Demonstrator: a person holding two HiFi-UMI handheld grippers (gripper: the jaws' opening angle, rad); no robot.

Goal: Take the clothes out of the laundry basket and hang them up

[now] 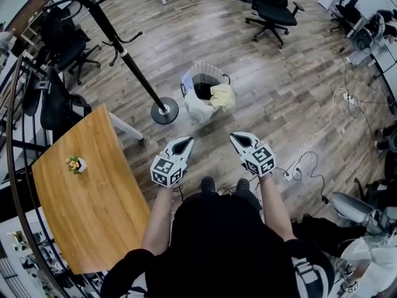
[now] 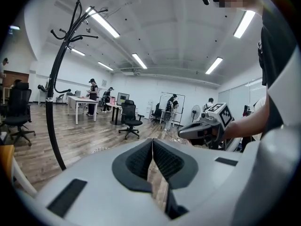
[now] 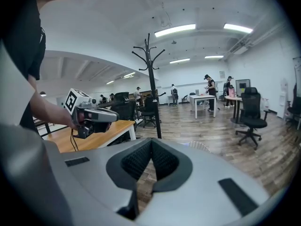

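Clenched and empty, left gripper (image 1: 185,141) and right gripper (image 1: 237,138) hang short of the laundry basket (image 1: 193,107) beside the coat stand (image 1: 124,54); jaws should open before reaching for its draped yellow garment (image 1: 223,96).

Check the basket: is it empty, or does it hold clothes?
Not empty: a yellow garment hangs over the rim of the basket. Whether the dark patch inside is cloth, I cannot tell.

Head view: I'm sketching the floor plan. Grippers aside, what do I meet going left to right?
small flower pot → coat stand base → laundry basket → black office chair beyond the basket
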